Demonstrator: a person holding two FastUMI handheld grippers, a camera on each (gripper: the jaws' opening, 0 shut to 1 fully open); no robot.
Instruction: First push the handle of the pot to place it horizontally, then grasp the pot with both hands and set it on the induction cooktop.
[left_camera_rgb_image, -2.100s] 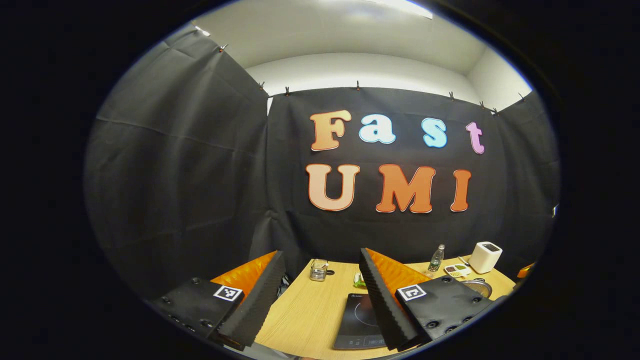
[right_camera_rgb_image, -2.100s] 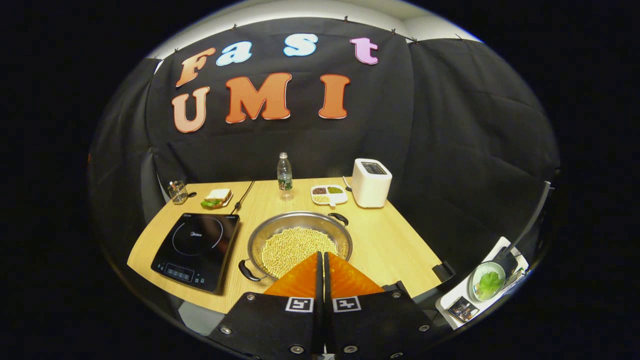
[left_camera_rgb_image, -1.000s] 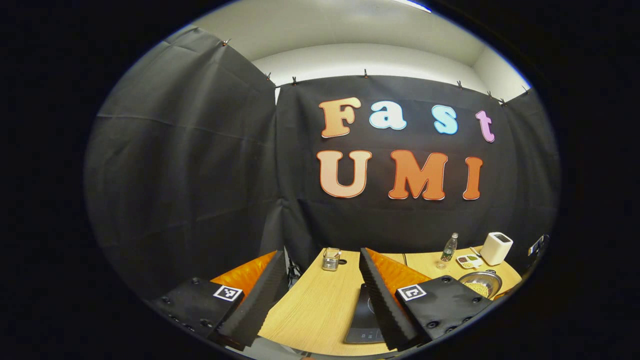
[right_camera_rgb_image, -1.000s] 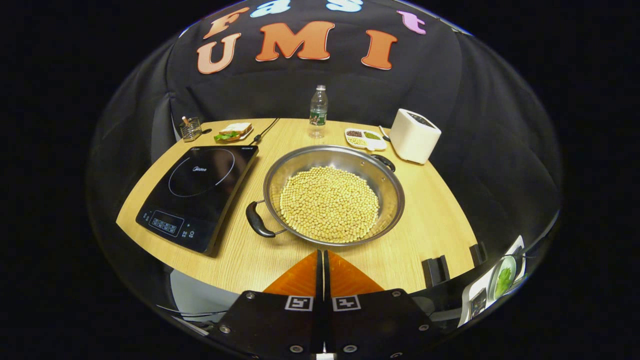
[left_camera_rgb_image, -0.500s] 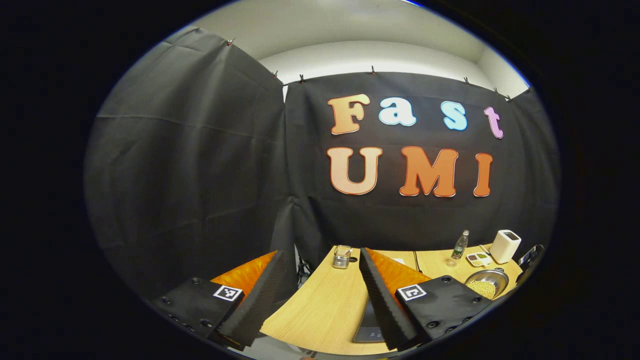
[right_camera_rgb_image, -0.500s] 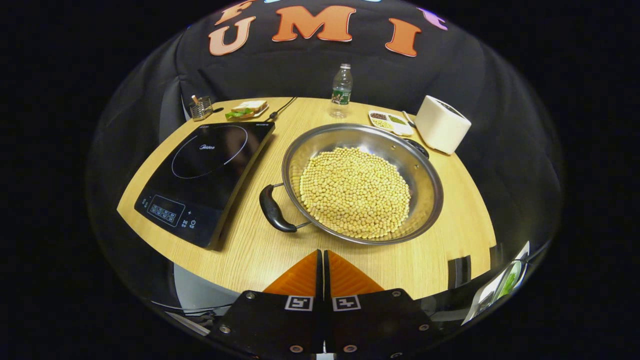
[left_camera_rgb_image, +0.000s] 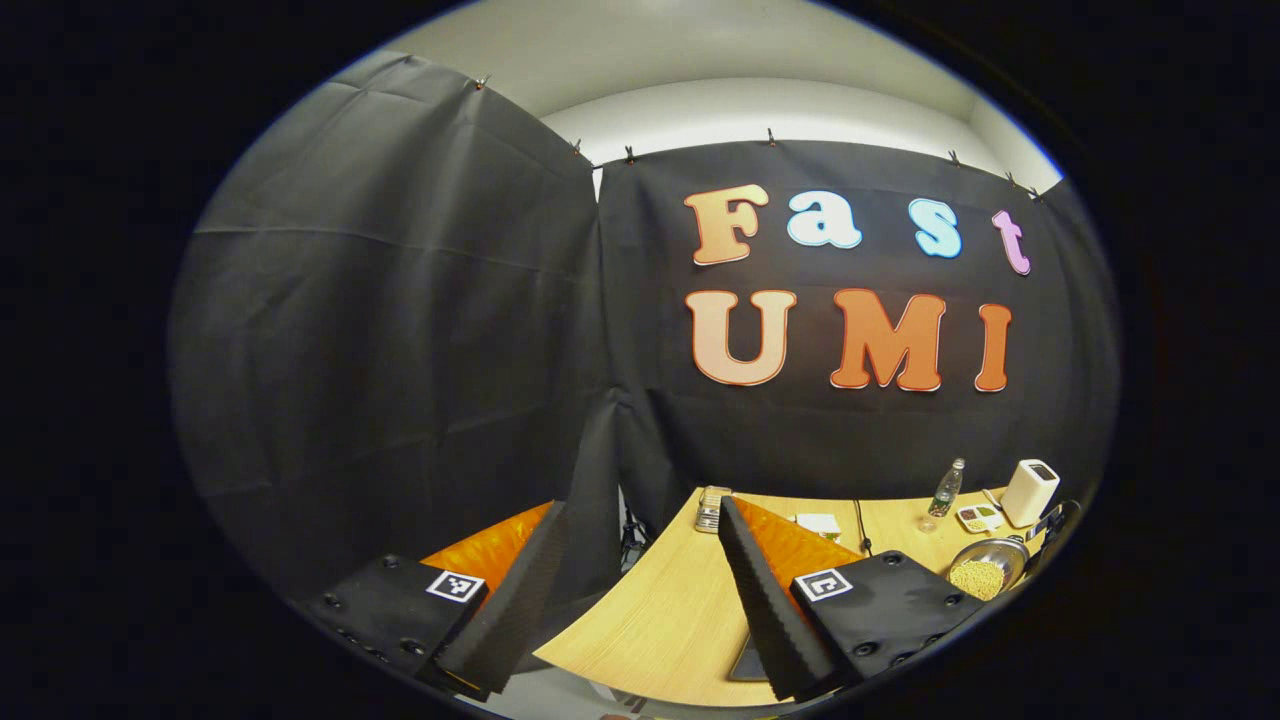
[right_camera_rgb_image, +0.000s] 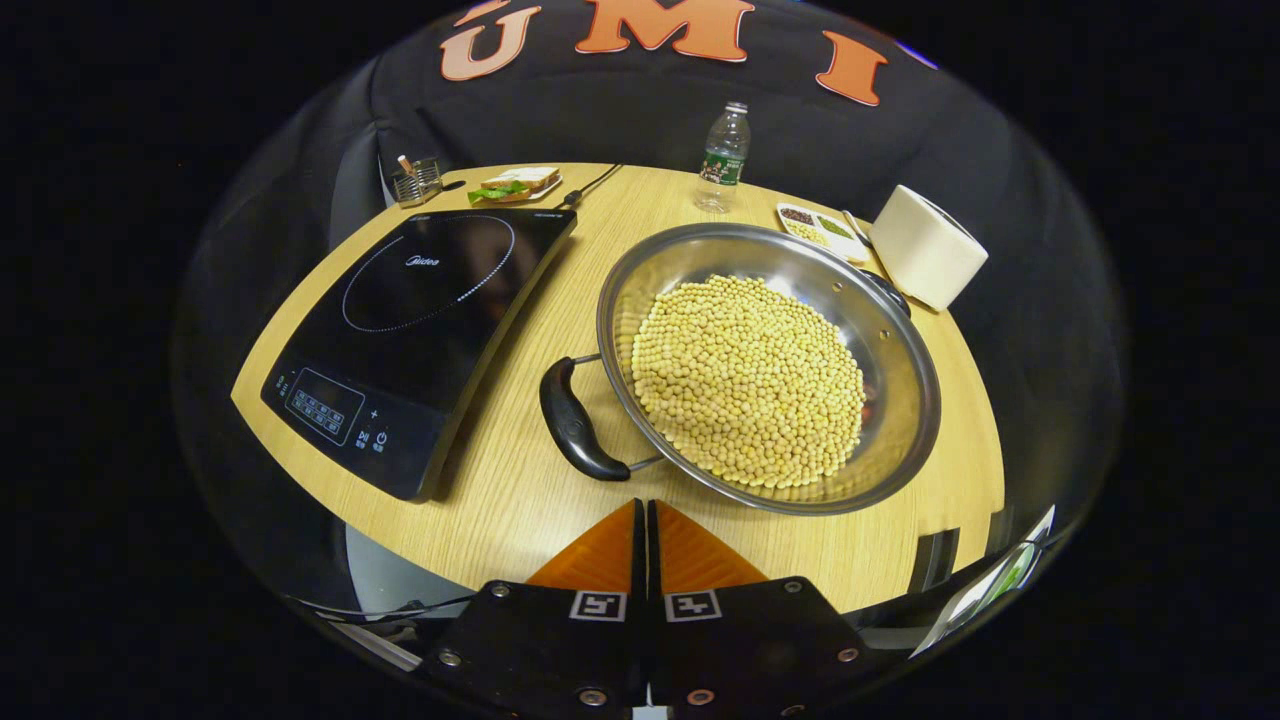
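Fingers, right gripper (right_camera_rgb_image: 645, 520): clenched together, empty, hovering just short of the pot's near handle (right_camera_rgb_image: 577, 424).
Fingers, left gripper (left_camera_rgb_image: 640, 570): spread wide, grasping nothing, well apart from the pot.
Pot (right_camera_rgb_image: 880, 330): full of beans, on the worktop (right_camera_rgb_image: 520, 490) just beside the induction cooktop (right_camera_rgb_image: 420, 310); handles lie on a diagonal.
Step in hand: the push, not yet begun by my reading.
Next move: bring the closed tips against the near handle and nudge it until both handles lie level.

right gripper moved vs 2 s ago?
Yes. The shut right gripper has closed in on the pot: pot and induction cooktop show larger and nearer, the near handle just ahead.
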